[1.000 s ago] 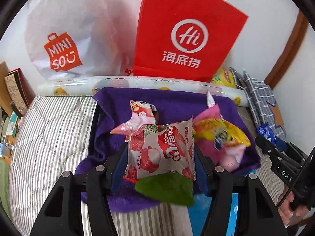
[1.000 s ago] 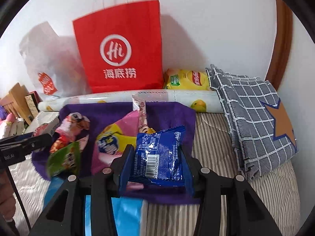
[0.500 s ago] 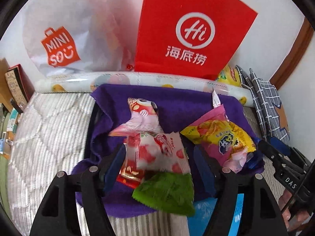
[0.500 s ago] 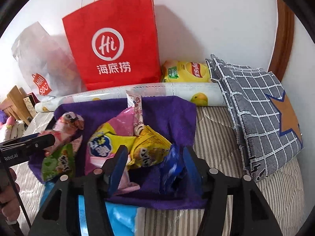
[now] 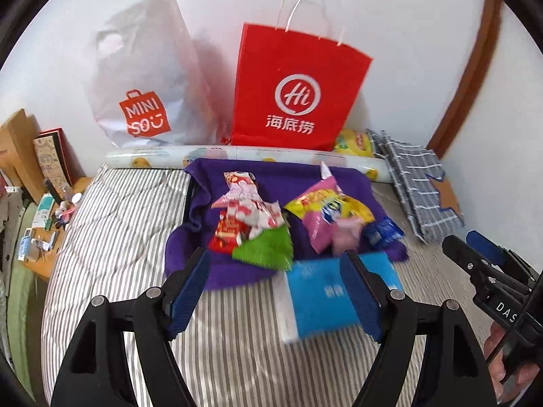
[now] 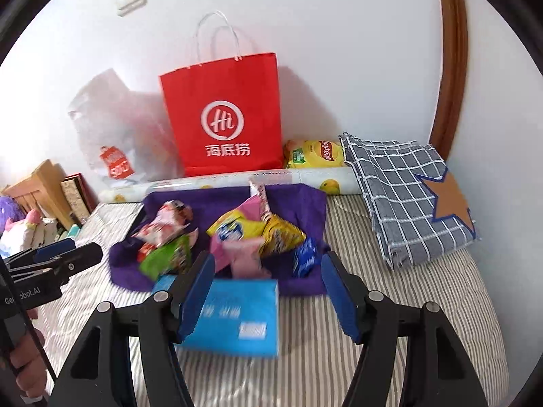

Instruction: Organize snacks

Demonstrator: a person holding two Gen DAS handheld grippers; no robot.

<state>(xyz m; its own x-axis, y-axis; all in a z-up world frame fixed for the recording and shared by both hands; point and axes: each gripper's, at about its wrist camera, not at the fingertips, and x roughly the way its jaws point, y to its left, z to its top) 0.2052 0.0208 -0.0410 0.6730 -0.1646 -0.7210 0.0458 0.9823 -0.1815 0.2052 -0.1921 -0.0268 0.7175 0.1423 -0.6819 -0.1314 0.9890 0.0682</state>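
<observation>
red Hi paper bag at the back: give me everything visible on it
The red paper bag stands upright against the white wall behind the bed, looking slightly tilted in the fisheye views. It looks like matte kraft-style paper with creased side folds and two white twisted-cord handles standing up. The front bears a white circled "Hi" logo over three white Chinese characters. Its base sits behind the long printed roll. A white Miniso plastic bag leans beside it; a yellow chip bag lies at its other side. Contents aren't visible.

Bare striped bedding (image 5: 118,237) lies open left of the purple cloth (image 5: 210,271); a blue box (image 6: 237,318) blocks its near edge.
</observation>
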